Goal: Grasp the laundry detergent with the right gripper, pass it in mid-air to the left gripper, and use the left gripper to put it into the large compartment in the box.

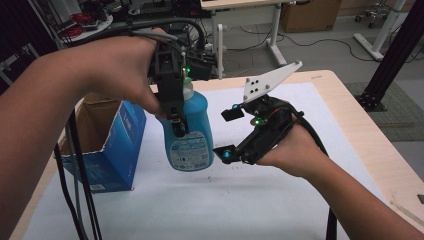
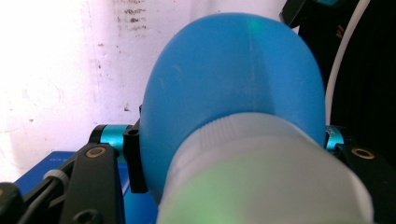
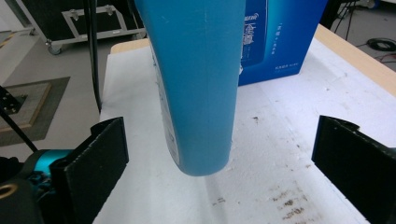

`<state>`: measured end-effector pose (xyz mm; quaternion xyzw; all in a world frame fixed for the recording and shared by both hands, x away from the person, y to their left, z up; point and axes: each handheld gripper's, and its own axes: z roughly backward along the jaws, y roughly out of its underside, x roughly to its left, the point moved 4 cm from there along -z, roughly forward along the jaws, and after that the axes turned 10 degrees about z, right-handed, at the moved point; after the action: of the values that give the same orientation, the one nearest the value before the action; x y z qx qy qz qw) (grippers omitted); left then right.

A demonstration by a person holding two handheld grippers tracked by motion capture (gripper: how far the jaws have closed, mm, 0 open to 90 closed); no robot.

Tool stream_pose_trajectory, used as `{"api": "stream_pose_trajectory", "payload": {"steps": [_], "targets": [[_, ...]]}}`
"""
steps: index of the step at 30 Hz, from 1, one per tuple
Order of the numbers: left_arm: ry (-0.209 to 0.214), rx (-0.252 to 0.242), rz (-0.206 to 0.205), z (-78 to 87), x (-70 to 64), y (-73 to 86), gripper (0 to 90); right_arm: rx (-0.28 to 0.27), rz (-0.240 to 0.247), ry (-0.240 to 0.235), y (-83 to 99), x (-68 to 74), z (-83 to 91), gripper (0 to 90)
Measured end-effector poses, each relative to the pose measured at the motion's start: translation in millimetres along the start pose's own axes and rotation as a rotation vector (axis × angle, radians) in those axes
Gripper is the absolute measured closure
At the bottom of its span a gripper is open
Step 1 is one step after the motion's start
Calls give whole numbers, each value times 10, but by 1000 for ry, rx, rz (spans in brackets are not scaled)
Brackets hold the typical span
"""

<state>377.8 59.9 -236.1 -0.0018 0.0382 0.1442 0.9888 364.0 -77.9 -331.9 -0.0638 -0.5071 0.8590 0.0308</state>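
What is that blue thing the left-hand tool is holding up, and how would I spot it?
Start at the white mat on the wooden table, then find the open blue carton at its left. Just right of the carton, the left gripper clamps a blue plastic bottle, which hangs above the mat. Its rounded shoulders, white cap and pale label set it apart from the boxy carton.

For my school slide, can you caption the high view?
Left gripper holds a blue bottle beside an open blue box.

We hold the blue bottle (image 1: 189,131) clamped upright in our left gripper (image 1: 176,122), our right gripper (image 1: 229,134) gaping just beside it.
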Motion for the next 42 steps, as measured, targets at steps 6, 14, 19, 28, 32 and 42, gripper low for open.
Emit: {"api": "stream_pose_trajectory", "payload": {"steps": [6, 14, 19, 28, 32, 42], "targets": [[1, -8, 15, 86, -10, 42, 384, 30, 24, 23, -14, -6, 106, 5], [-5, -31, 86, 289, 43, 176, 383, 112, 57, 49, -12, -23, 260, 6], [-12, -61, 137, 499, 113, 297, 381, 135, 69, 77, -13, -67, 388, 6], [-31, -122, 332, 809, 340, 635, 380, 149, 64, 119, 24, -111, 518, 7], [-31, -145, 469, 904, 497, 843, 381, 147, 60, 129, 64, -99, 517, 7], [-81, -94, 880, 903, 777, 1339, 381, 152, 53, 126, 84, -96, 516, 6]]}}
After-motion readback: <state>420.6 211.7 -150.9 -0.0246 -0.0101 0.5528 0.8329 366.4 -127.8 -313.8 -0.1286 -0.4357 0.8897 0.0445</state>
